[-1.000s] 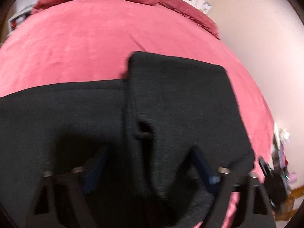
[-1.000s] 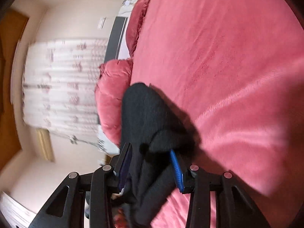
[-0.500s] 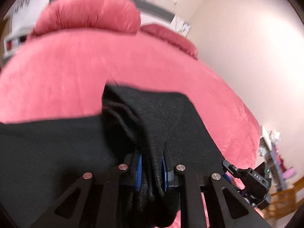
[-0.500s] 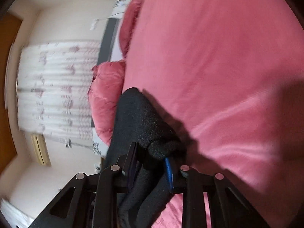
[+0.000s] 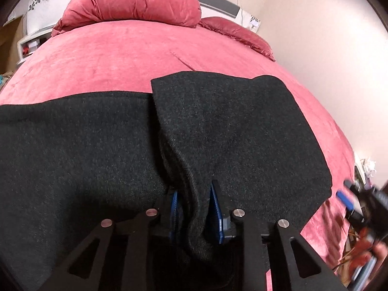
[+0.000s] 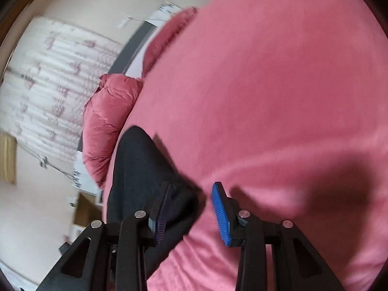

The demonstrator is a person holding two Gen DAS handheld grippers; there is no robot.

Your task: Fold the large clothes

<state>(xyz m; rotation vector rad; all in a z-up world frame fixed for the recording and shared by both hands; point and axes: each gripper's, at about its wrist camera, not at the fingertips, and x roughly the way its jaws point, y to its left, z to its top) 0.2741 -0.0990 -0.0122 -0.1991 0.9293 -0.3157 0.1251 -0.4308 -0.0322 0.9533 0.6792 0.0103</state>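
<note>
Garment (image 5: 232, 126), dark knit, spread flat on pink bed (image 5: 116, 58); folded flap lies over its right part, toward 1 o'clock in left view; left tool (image 5: 194, 201) pressed together, pinching raised ridge of garment between blue pads (image 5: 215, 208); right tool (image 6: 191, 208) spread, garment edge touching its left pad, right pad (image 6: 220, 215) over bare bed; pillow (image 5: 131, 2) at 12 o'clock at bed head; curtain (image 6: 48, 77) at 10 o'clock in right view.

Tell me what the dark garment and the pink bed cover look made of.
Garment: likely a wool-like knit or felted cloth, matte charcoal, with a flecked, grainy surface and thick soft folds. Cover: probably plush velour or fleece, showing a faint sheen and short nap.
</note>
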